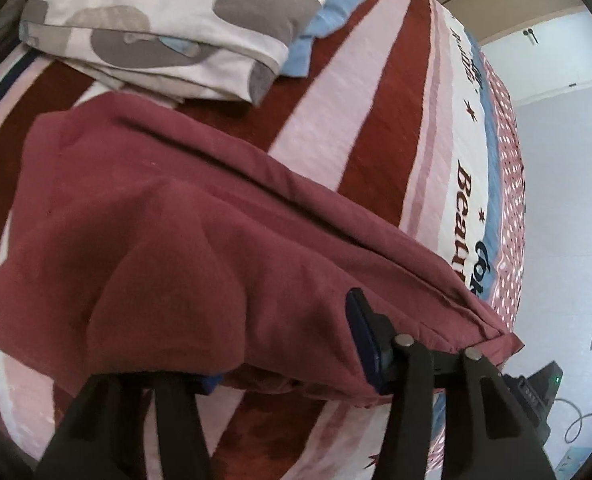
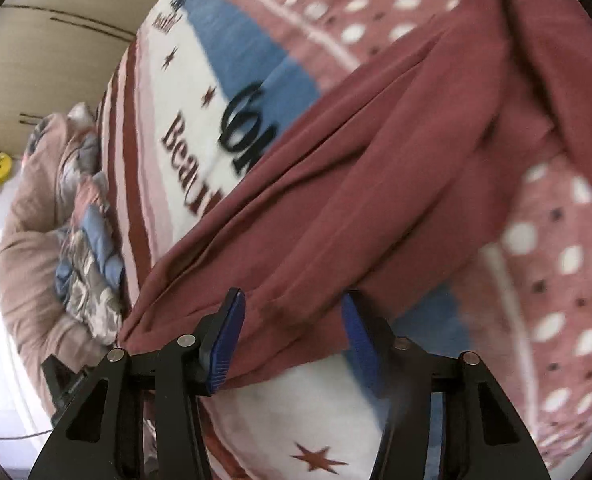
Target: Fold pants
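The dark red pants (image 1: 199,224) lie bunched on the striped bedspread (image 1: 356,92), stretching from the left toward the bed's right edge. My left gripper (image 1: 283,344) has its jaws wide apart with a thick fold of the pants draped between them; the left blue pad is mostly buried under cloth. In the right wrist view the pants (image 2: 376,184) run diagonally from upper right down to my right gripper (image 2: 293,336). Its blue pads (image 2: 227,344) stand apart on either side of the pants' edge, not pressed together.
A folded white quilt with grey blobs (image 1: 163,28) and a light blue cloth (image 1: 328,12) lie at the bed's far side. A rumpled brown and patterned bedding heap (image 2: 71,240) sits left. The bed edge drops to a white floor (image 1: 568,200) with a cable.
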